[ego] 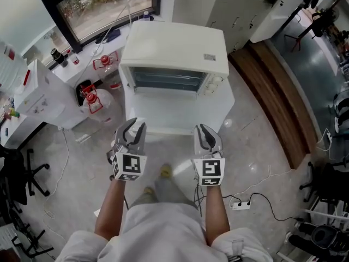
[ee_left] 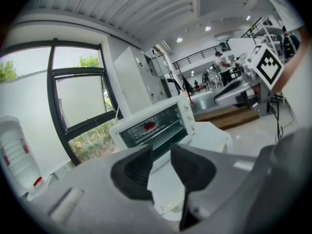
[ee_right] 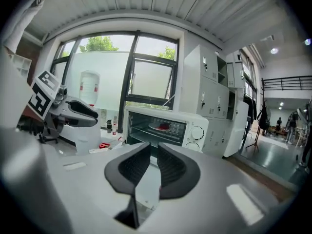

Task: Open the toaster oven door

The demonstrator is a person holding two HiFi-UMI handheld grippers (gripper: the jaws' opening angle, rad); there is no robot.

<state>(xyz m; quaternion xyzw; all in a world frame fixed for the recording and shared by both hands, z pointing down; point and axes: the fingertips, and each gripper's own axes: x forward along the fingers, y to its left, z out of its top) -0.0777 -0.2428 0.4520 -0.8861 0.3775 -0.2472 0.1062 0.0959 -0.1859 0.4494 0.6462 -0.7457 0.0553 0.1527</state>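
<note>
Left gripper (ego: 136,125) first: jaws narrow, just a thin slot btwn the pads, nothing in it. Its own view (ee_left: 161,152) backs that up, only air in the gap. Right gripper (ego: 203,127) is the same deal: narrow gap, empty, and the right gripper view (ee_right: 153,147) shows it clearly. Both are held side by side at about the same height, pointing fwd and a bit down. Neither one touches anything.

Straight ahead of both, and lower, is the door (ego: 177,111). It's swung all the way down and lies roughly flat, near edge just ahead of the tips, not in contact w/ them. Beyond it is the oven (ego: 174,42) w/ the cavity wide open. You can see the racks and a red thing (ee_right: 163,126) on a plate inside. The knobs (ee_right: 197,133) sit on the right gripper's side.

Further out: water jugs (ego: 99,100) w/ red handles on the floor, off to the left of the left gripper. There's a window (ego: 103,4) behind the oven, and a power strip (ego: 240,204) on the floor back to the right of the right gripper.

Progress, imo: basically done. Door is fully down, nobody is holding it and it sits there on its own. Don't see anything left for the task itself, tbh. At most, keep both grippers clear of the door.
</note>
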